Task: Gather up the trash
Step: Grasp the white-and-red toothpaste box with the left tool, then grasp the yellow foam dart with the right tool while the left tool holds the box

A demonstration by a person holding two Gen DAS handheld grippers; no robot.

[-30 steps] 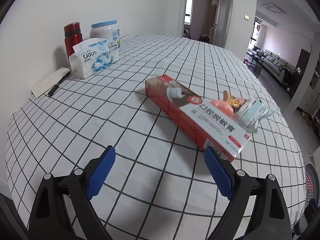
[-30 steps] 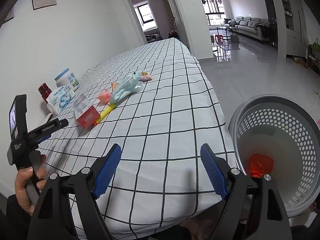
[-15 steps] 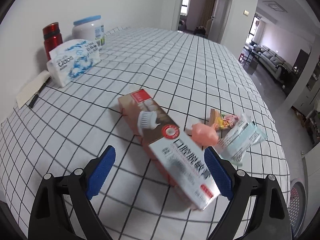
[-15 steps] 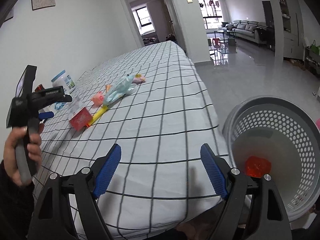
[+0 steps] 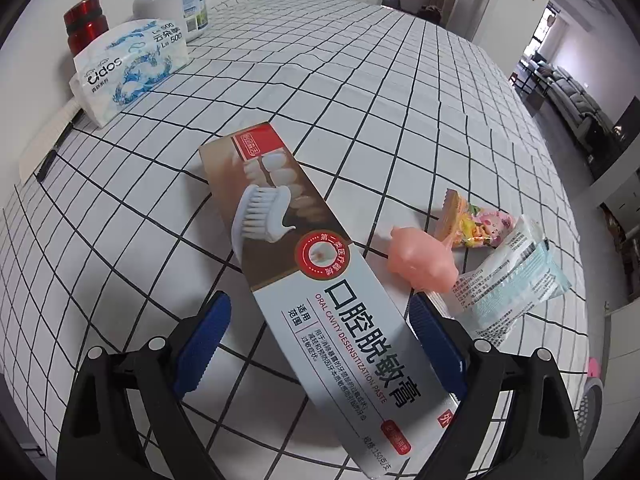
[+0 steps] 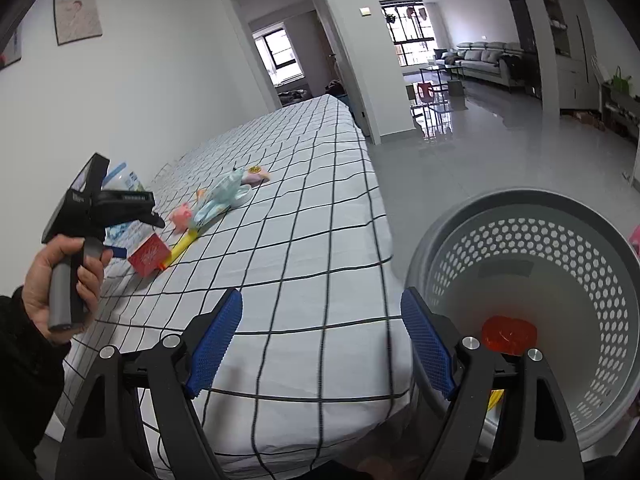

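A long toothpaste box (image 5: 320, 280) lies slantwise on the checked tablecloth (image 5: 360, 100). My left gripper (image 5: 320, 340) stands open over its near half, a blue pad on either side and neither touching it. Right of the box lie a pink pig toy (image 5: 422, 260), a candy wrapper (image 5: 476, 226) and a pale blue packet (image 5: 510, 284). My right gripper (image 6: 320, 340) is open and holds nothing, above the table's near edge. Beside it on the floor stands a grey perforated basket (image 6: 580, 264) with a red object (image 6: 508, 330) inside.
At the table's far left by the wall are a tissue pack (image 5: 128, 64), a white jar (image 5: 172, 4), a red flask (image 5: 86, 24) and a notepad with pen (image 5: 44, 148). A hand (image 6: 60, 276) holds the left gripper. A yellow item (image 6: 182, 246) lies beside the box.
The left gripper moved forward and tipped downward; the toothpaste box, earlier ahead of the fingers, now lies between them. The right gripper shifted a little, and the basket looks larger.
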